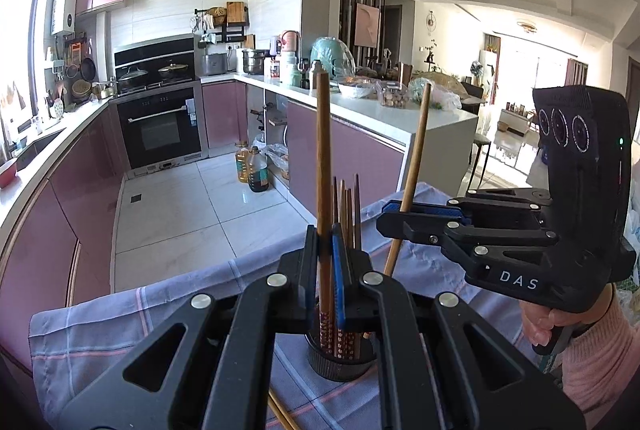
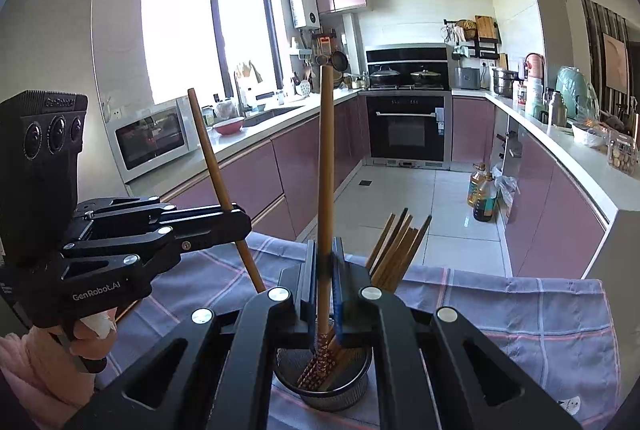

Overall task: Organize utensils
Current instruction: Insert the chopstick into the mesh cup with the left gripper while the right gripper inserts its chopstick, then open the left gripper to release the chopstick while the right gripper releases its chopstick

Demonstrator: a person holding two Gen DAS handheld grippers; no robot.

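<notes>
My left gripper [image 1: 325, 236] is shut on a brown chopstick [image 1: 323, 150] held nearly upright. Its patterned lower end reaches down to the dark mesh holder cup [image 1: 340, 362], which holds several chopsticks [image 1: 348, 214]. My right gripper [image 2: 326, 254] is shut on another upright chopstick [image 2: 326, 150], whose patterned end is at the mouth of the cup [image 2: 348, 390]. From the right wrist, the left gripper [image 2: 236, 220] grips its chopstick [image 2: 208, 150] at a slant. From the left wrist, the right gripper [image 1: 400, 216] grips its slanted chopstick [image 1: 418, 142].
The cup stands on a blue checked cloth [image 1: 160, 310] over the table. Loose chopsticks [image 1: 280, 414] lie on the cloth near my left gripper. A person's hand in a pink sleeve [image 1: 592, 350] holds the right gripper. Behind are kitchen counters [image 2: 580, 166] and tiled floor.
</notes>
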